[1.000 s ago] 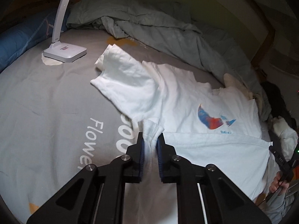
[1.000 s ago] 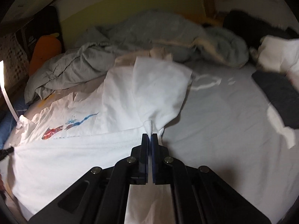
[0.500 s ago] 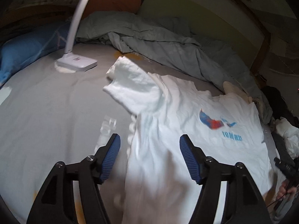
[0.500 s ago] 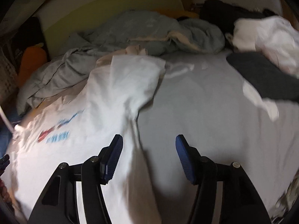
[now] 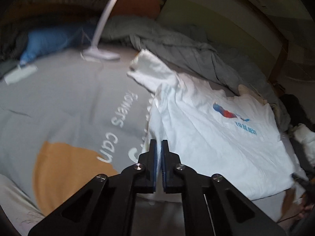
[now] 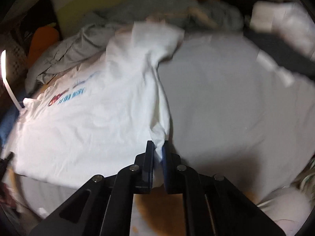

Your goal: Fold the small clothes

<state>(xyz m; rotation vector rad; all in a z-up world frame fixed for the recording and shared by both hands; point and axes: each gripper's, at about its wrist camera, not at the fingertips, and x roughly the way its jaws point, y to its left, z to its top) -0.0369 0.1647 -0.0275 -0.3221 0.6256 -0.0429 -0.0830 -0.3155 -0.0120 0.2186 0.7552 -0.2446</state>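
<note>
A white T-shirt (image 5: 212,137) lies spread on the bed (image 5: 69,102), print up. The left gripper (image 5: 159,143) and right gripper (image 6: 158,147) have just closed their jaws, each pinching a side edge of the shirt. The bedcover reads "flowers can"; the shirt's blue lettering is too blurred to read

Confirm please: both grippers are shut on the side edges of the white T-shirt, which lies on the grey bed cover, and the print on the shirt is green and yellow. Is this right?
Not quite. The print on the white T-shirt is blue and red with blue lettering under it, as the left wrist view shows. The rest holds: the left gripper and the right gripper are each shut on a side edge of the shirt, which lies on the grey bed cover.
</note>
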